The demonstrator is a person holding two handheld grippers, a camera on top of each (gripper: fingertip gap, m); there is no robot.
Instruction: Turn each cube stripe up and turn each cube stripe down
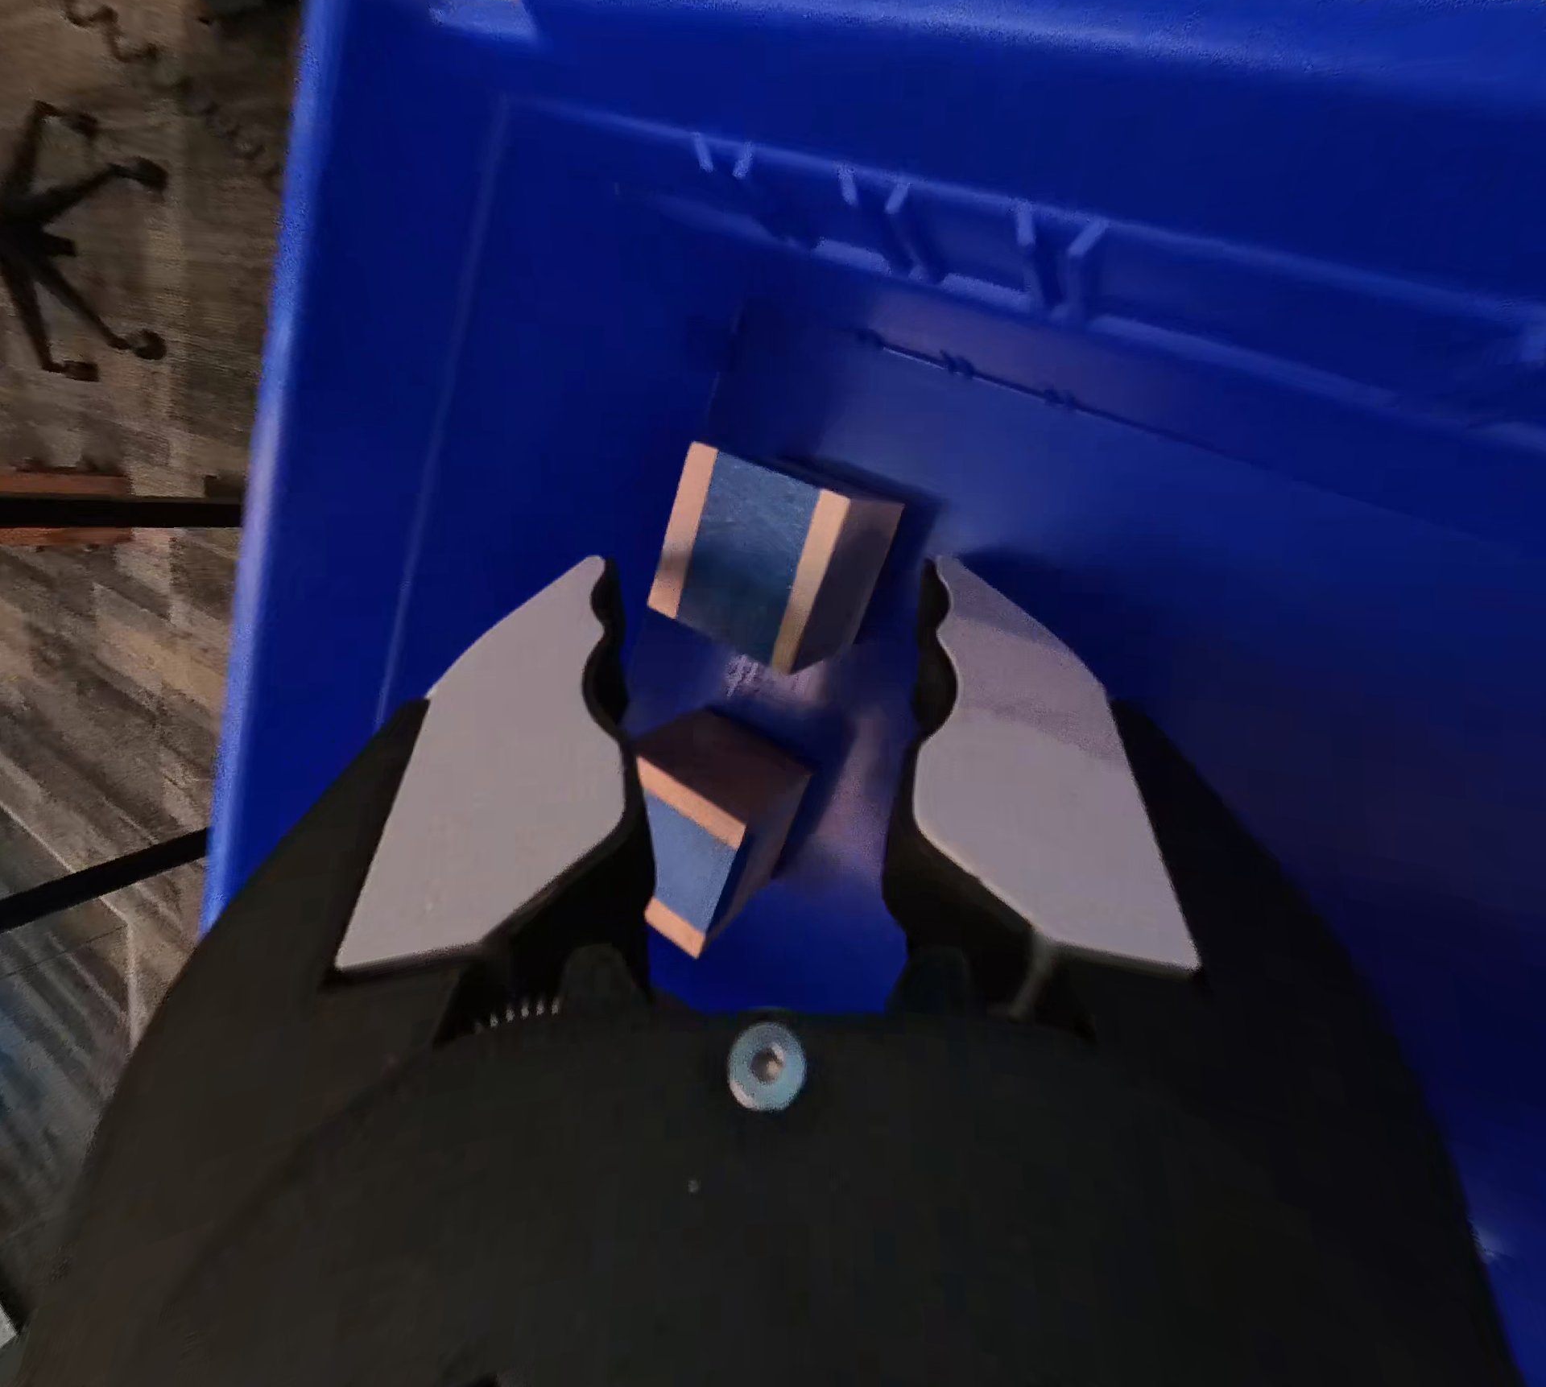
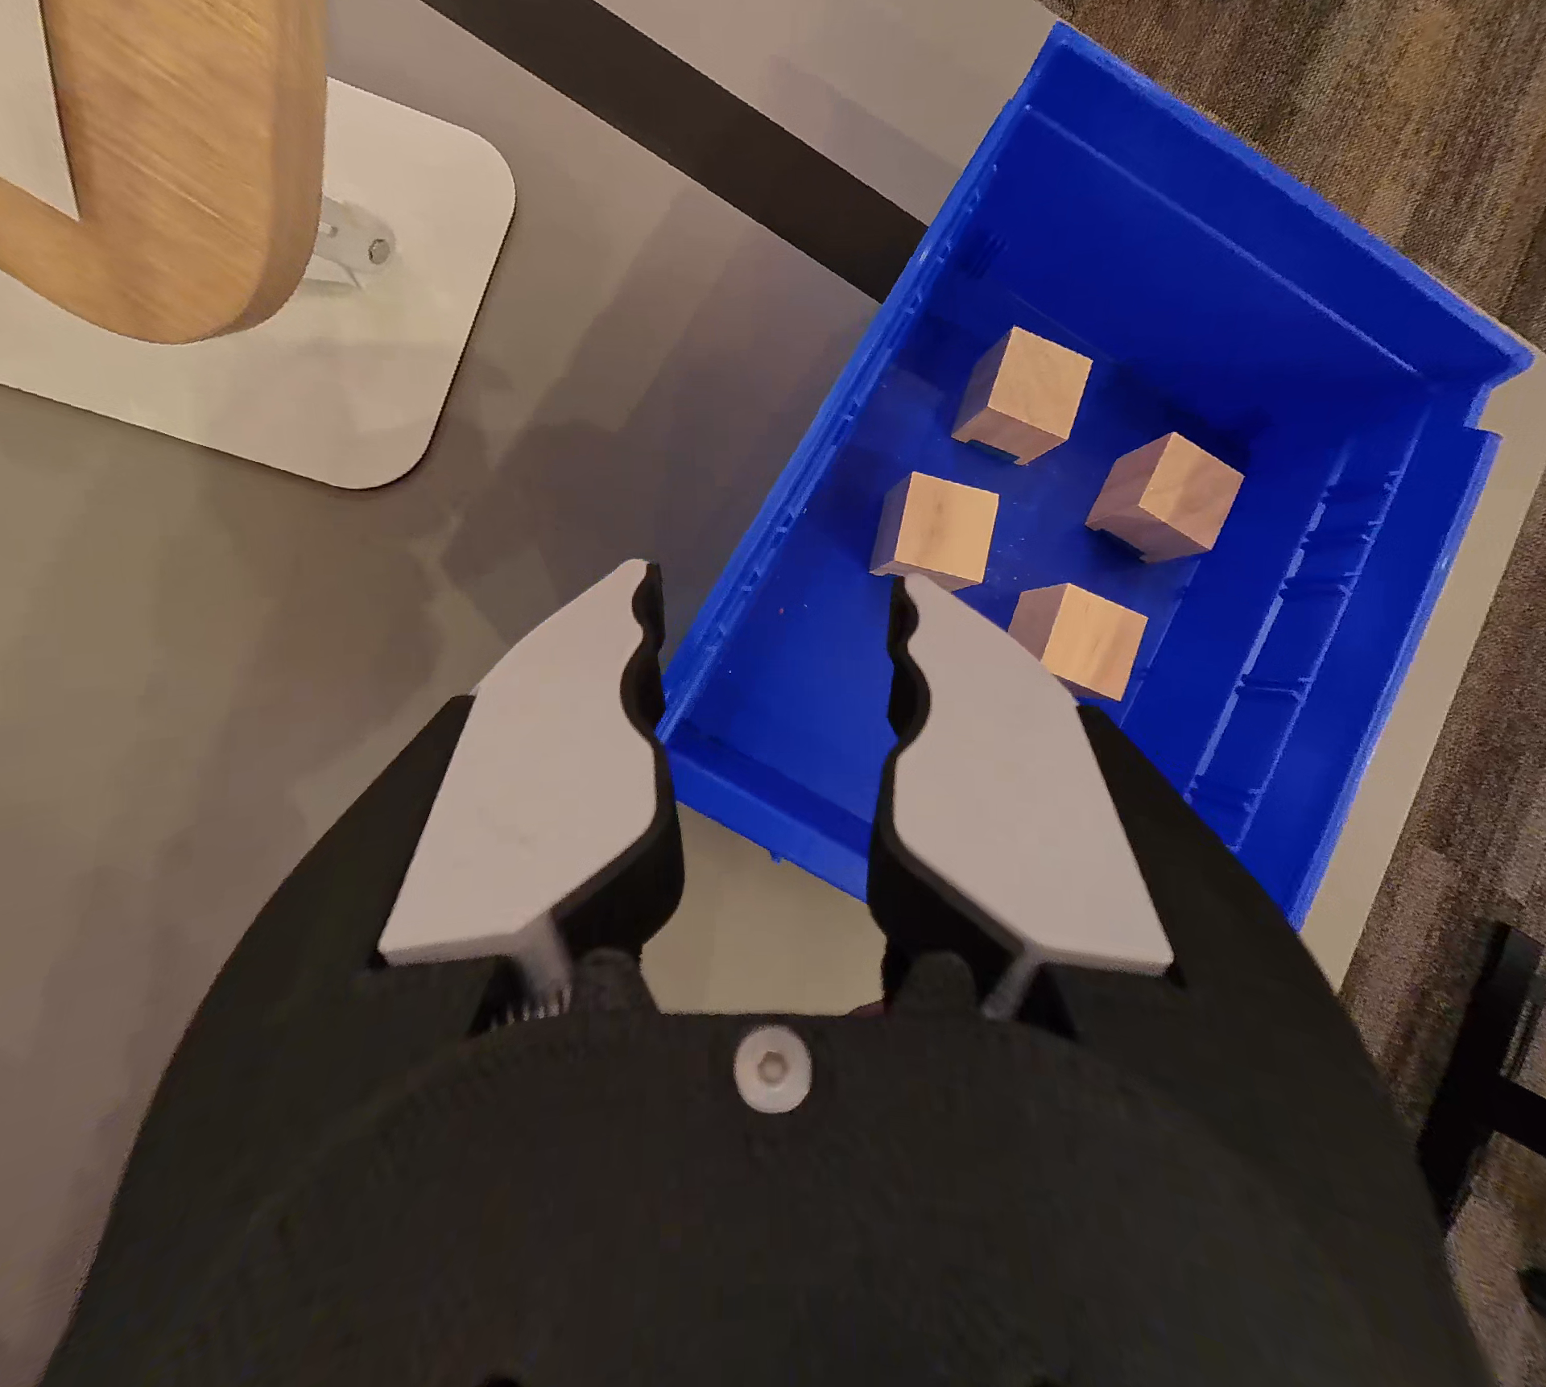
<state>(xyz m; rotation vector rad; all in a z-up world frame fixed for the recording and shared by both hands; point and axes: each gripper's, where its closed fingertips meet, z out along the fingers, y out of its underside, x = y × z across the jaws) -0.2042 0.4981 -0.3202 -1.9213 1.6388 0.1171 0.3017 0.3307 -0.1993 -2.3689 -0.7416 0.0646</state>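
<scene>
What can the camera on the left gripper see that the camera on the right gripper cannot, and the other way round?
Only the left wrist view shows cubes with a blue stripe: one stripe-up cube ahead of the open left gripper, and a nearer striped cube between its fingers, with a gap on each side.

Only the right wrist view shows four plain-topped cubes, the grey table and a wooden stand on a white base.

Both show a blue bin and open, empty fingers; the right gripper holds nothing.

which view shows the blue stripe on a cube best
The left wrist view: a wooden cube in the blue bin faces the camera with its blue stripe in full. The right wrist view shows four cubes with plain tops, only slivers of blue at two bases.
</scene>
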